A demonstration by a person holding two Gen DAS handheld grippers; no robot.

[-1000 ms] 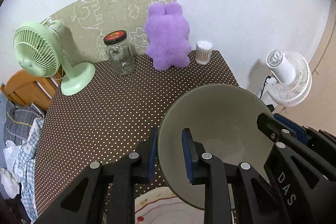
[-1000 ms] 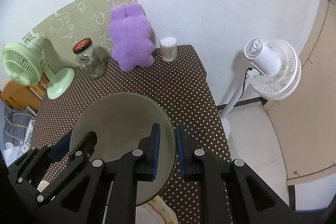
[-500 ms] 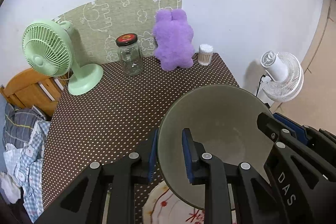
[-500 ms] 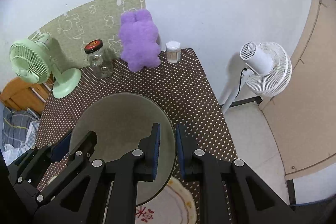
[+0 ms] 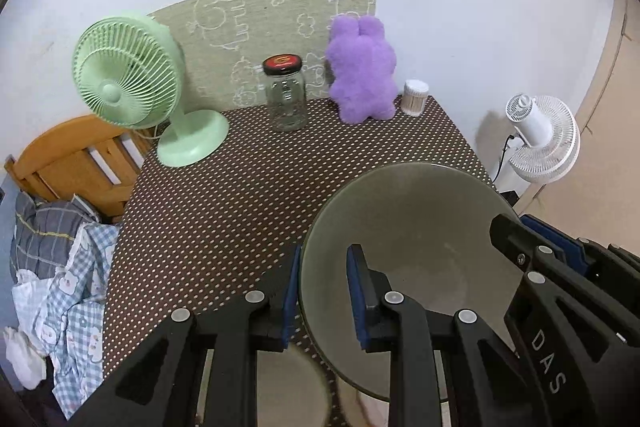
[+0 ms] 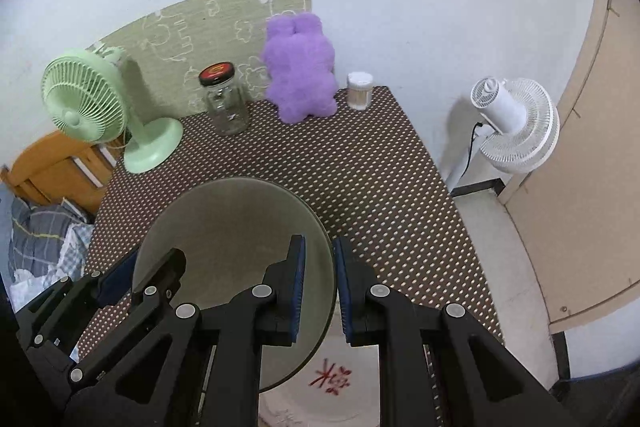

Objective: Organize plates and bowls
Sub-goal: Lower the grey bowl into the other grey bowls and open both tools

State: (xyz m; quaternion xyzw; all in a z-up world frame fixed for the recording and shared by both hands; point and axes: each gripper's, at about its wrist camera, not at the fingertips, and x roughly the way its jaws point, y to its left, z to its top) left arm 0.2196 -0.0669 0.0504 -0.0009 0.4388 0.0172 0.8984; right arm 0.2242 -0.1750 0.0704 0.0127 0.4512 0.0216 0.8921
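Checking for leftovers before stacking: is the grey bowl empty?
Empty: the grey bowl shows a bare inner surface in both wrist views.

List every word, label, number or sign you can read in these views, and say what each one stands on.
"DAS": white letters on the black body of the right gripper, seen from the left wrist view.
Red character on the white plate under the held bowl: a Chinese-style sign, too blurred to read.
Red-and-black lid of the glass jar: an emblem, too small to read.
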